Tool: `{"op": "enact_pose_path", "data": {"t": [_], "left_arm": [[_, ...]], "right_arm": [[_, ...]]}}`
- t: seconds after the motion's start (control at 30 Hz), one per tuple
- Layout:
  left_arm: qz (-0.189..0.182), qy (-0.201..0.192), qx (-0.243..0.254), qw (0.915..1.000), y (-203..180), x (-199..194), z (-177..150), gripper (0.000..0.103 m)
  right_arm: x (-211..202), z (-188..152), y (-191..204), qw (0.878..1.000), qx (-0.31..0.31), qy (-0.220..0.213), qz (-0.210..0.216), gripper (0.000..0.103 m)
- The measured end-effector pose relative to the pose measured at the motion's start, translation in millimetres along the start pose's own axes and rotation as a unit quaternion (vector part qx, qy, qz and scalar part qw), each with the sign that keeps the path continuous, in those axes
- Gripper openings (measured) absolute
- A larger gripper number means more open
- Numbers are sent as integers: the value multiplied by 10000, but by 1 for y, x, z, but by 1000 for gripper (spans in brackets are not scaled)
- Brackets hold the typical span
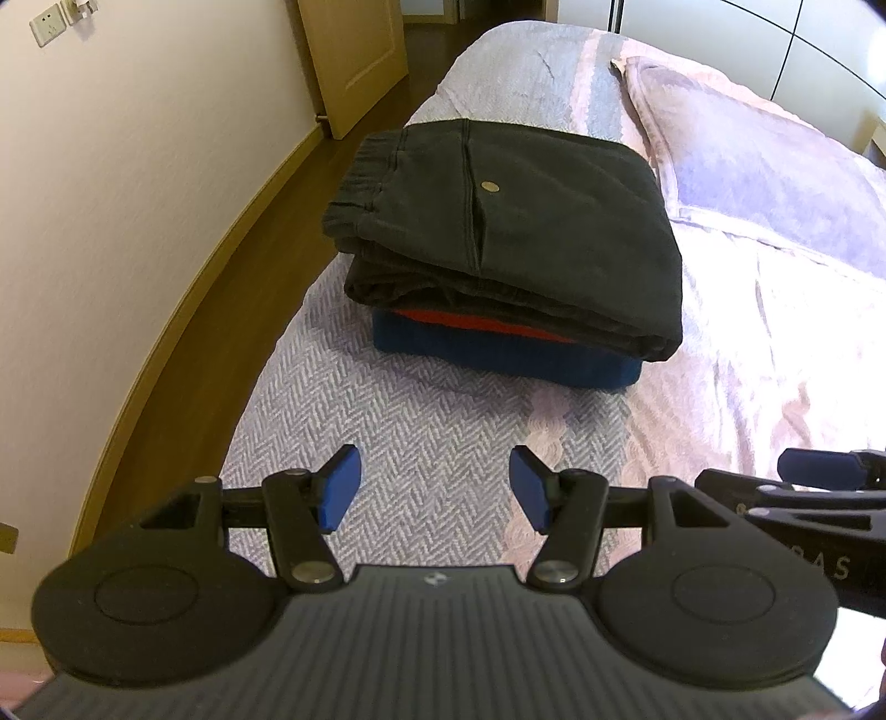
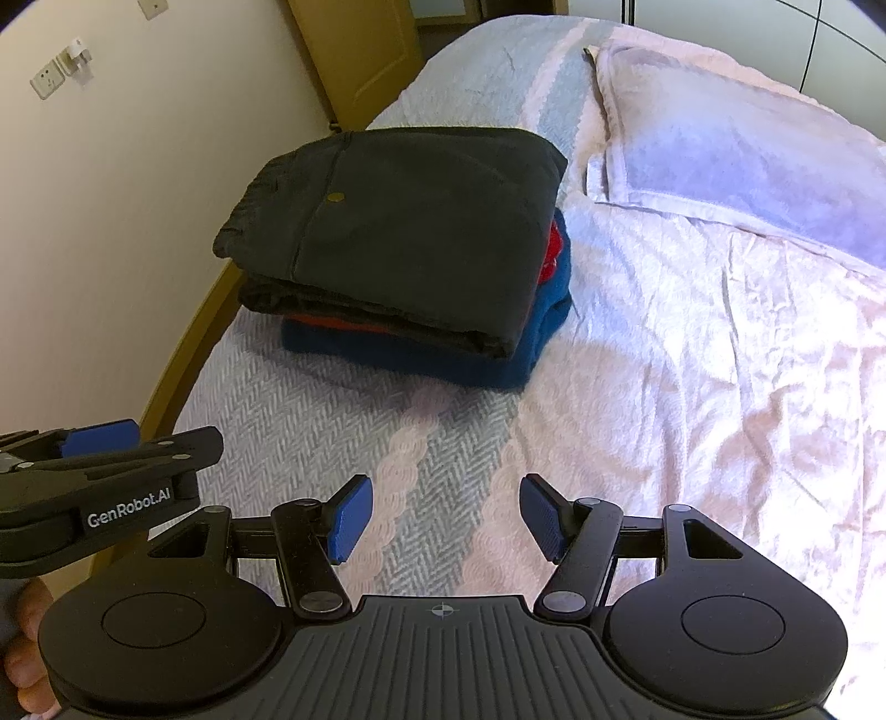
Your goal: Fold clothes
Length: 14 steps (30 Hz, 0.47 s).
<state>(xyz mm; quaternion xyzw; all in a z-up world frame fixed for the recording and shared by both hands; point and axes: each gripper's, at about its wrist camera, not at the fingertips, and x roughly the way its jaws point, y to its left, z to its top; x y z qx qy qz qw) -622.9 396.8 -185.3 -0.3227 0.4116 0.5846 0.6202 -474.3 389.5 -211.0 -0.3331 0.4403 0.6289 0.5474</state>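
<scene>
Where the bed (image 1: 443, 399) fills most of both views, its grey herringbone cover with pink bands runs from the tools up to the far end, beside a cream wall (image 1: 138, 194) and a strip of wooden floor (image 1: 232, 266) on the left. Spread over the right side of the bed lies a pale pink quilt (image 2: 720, 332), with a pillow (image 2: 720, 144) at its far end.

Near the middle of the bed, towards the wall side, sits a neat pile of folded clothes. Black trousers (image 1: 526, 221) with an elastic waistband and a small brass button (image 1: 489, 187) lie on top; under them a thin red garment (image 1: 470, 324) shows at the edge, and a blue garment (image 1: 498, 360) lies at the bottom, touching the cover.

Both tools hover over the bed on the near side of the pile, well apart from it and side by side. The left tool (image 1: 434, 487) stands released, its blue pads spread with only the cover between them. The right tool (image 2: 443, 515) is likewise released and grasps nothing.

A wall socket (image 1: 49, 23) sits high on the wall.
</scene>
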Motion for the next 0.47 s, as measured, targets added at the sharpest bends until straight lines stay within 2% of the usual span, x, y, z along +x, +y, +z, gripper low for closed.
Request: {"op": "enact_pose_path", "data": {"t": [0.47], "left_arm": [[14, 6, -101, 9999, 2, 11, 4, 56]], "right_arm": [[9, 8, -2, 9999, 31, 127, -12, 63]]}}
